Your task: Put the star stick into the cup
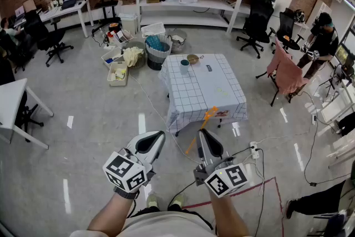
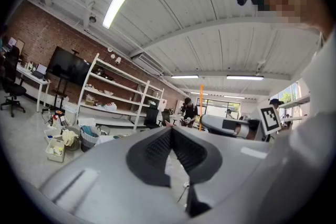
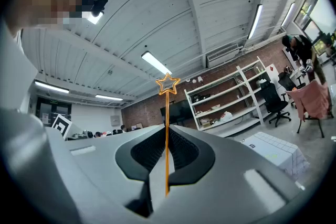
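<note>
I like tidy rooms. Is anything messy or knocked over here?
Nothing is knocked over: the cup stands upright on the table. Only the floor looks messy, with bins and boxes crowded beyond the table.

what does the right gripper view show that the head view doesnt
Only the right gripper view: the right gripper's jaws shut on the star stick, and its hollow star tip against the ceiling lights.
Only the head view: the cup standing on the table, ahead of both grippers, and the left gripper.
Both: the star stick, the checked-cloth table and the white shelving.
</note>
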`<state>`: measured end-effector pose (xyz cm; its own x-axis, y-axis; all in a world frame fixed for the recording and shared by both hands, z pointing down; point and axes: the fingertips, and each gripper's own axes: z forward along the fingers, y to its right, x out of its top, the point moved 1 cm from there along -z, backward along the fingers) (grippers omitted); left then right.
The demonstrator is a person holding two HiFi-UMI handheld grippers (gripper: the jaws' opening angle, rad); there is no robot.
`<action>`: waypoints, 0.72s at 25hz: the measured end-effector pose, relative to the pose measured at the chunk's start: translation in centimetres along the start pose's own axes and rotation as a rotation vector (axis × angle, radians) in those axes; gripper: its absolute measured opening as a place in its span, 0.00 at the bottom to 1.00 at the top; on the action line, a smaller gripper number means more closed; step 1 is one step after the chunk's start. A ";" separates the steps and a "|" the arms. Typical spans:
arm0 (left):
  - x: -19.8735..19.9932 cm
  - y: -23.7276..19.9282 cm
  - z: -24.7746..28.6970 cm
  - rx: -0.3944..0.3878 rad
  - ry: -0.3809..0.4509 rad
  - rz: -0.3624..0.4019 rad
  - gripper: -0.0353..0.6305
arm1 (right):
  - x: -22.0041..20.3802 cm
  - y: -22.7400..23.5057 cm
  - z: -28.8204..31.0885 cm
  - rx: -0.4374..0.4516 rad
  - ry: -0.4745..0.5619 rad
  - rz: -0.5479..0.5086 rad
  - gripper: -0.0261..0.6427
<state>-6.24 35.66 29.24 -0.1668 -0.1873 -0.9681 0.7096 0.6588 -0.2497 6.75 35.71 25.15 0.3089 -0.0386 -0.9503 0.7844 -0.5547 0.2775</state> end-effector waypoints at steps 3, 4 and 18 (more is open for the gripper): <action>0.0 0.8 0.2 -0.005 -0.005 -0.001 0.06 | 0.4 0.2 -0.4 0.003 0.000 0.006 0.08; -0.1 0.9 0.4 -0.005 -0.005 -0.001 0.06 | 0.4 0.3 -0.4 0.004 0.001 0.007 0.08; -1.3 2.6 2.6 -0.027 -0.031 -0.012 0.06 | 1.0 2.9 -2.0 0.012 0.024 0.043 0.08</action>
<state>-2.39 35.75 29.93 -0.1537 -0.2177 -0.9638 0.6891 0.6754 -0.2625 10.40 35.73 25.28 0.3548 -0.0426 -0.9340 0.7636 -0.5632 0.3158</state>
